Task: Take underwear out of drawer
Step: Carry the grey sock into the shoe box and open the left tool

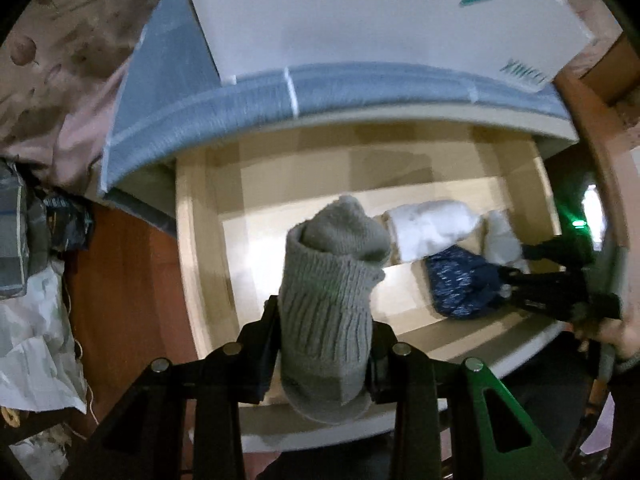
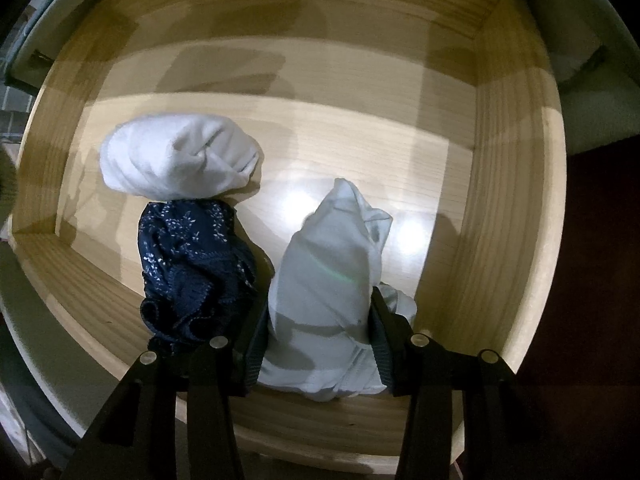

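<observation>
My left tongs [image 1: 324, 354] are clamped on a grey knitted bundle [image 1: 334, 280], one pad on each side of its lower half. The bundle's long axis runs straight out along the fingers, its rounded rolled end pointing away from me, down toward the open wooden drawer [image 1: 200, 248] below. It hangs above the drawer's left part, clear of the floor of it.

My right tongs [image 2: 320, 340] are inside the drawer, closed on a pale white bundle [image 2: 328, 272]. That one also lies lengthwise between the fingers, its crumpled tip pointing away toward the back wall, its near end resting by the front wall.

Just left of it lies a dark blue patterned piece [image 2: 192, 264], crumpled, touching a rolled white bundle [image 2: 180, 158] behind it, whose long axis runs crosswise.

In the left view, my right hand [image 1: 612, 332] shows at the drawer's right edge.
</observation>
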`<act>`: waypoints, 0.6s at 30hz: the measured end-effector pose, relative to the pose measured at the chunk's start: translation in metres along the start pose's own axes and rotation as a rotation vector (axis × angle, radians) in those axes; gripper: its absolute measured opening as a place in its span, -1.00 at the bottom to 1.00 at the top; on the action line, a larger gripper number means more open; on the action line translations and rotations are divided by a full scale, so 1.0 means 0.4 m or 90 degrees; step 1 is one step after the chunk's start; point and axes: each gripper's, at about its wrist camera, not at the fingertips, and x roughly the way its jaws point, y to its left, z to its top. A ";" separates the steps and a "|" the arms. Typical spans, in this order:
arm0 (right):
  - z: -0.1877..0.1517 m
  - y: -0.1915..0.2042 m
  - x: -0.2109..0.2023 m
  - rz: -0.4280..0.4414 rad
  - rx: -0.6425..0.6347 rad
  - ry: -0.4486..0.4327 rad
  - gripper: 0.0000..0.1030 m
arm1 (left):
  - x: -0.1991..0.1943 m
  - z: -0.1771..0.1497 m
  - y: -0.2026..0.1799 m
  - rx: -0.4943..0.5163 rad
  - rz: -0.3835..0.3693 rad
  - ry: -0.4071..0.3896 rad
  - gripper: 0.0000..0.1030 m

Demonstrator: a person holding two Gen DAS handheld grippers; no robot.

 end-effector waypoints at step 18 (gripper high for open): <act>-0.005 0.000 -0.008 -0.024 -0.004 0.004 -0.09 | -0.399 0.166 0.023 -0.012 -0.035 -0.302 -0.33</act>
